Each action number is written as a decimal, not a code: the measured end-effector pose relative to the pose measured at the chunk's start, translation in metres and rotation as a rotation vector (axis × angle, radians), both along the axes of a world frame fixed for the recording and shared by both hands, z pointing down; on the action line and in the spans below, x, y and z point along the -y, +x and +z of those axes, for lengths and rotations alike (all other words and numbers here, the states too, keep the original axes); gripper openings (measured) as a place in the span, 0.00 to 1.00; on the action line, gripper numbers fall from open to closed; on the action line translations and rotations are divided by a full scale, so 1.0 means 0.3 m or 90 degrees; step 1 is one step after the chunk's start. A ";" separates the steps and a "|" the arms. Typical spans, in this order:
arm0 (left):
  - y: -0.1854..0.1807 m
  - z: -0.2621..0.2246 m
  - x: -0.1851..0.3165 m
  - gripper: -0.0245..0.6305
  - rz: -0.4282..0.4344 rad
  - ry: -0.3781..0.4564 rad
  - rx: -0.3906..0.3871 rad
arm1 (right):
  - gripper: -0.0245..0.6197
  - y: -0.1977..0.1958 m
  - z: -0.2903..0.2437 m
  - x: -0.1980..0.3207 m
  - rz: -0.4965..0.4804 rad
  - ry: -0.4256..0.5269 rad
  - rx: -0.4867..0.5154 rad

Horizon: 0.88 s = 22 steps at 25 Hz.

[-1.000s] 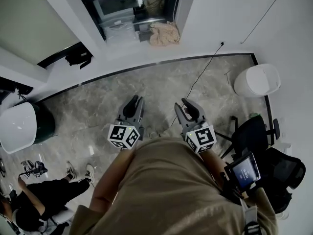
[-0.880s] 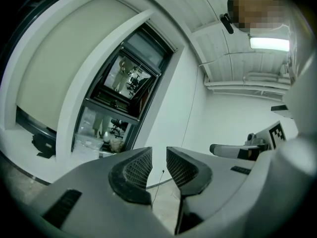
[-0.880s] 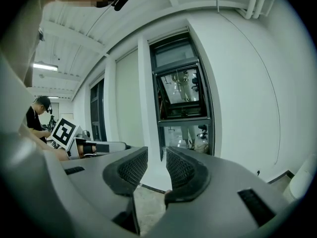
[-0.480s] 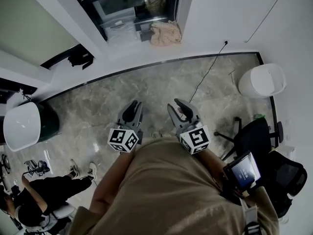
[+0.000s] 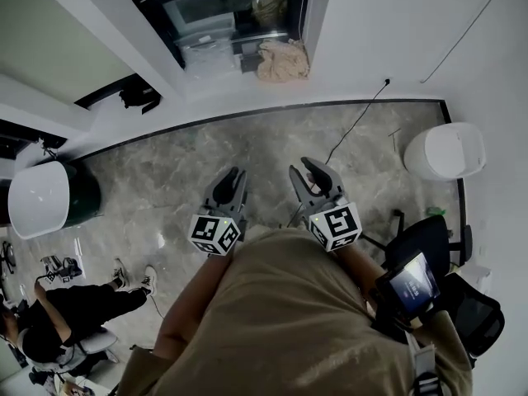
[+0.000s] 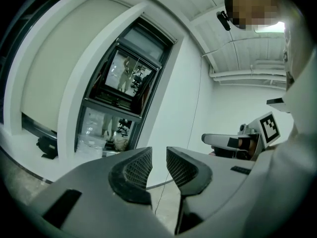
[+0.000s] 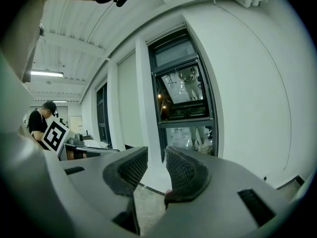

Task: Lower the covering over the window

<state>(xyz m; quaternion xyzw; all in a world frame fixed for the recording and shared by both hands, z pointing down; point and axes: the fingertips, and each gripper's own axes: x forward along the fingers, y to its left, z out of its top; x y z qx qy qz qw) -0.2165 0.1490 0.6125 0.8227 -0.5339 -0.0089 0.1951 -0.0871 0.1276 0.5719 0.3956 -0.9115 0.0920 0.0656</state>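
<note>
Both grippers have drifted across the grey stone floor [image 5: 165, 180] with the person who carries them, and the white bin [image 5: 445, 151] by the wall now sits further right in the head view. Left gripper [image 5: 233, 174] [image 6: 158, 155] and right gripper [image 5: 302, 168] [image 7: 156, 155] point side by side at the wall ahead, each with its jaws a little apart and nothing between them. Ahead stands the tall dark window [image 5: 239, 11] [image 6: 126, 83] [image 7: 183, 90], well apart from both, its glass bare. I cannot make out its covering. A beige cloth [image 5: 283, 58] lies at its right foot.
</note>
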 end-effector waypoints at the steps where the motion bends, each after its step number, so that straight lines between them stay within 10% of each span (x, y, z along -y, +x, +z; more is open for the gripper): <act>1: -0.009 0.003 -0.011 0.19 -0.004 0.003 0.000 | 0.23 -0.003 0.001 -0.006 0.002 0.003 0.000; 22: -0.008 0.003 0.038 0.19 -0.036 0.015 0.008 | 0.23 0.083 -0.043 0.081 0.025 0.038 0.020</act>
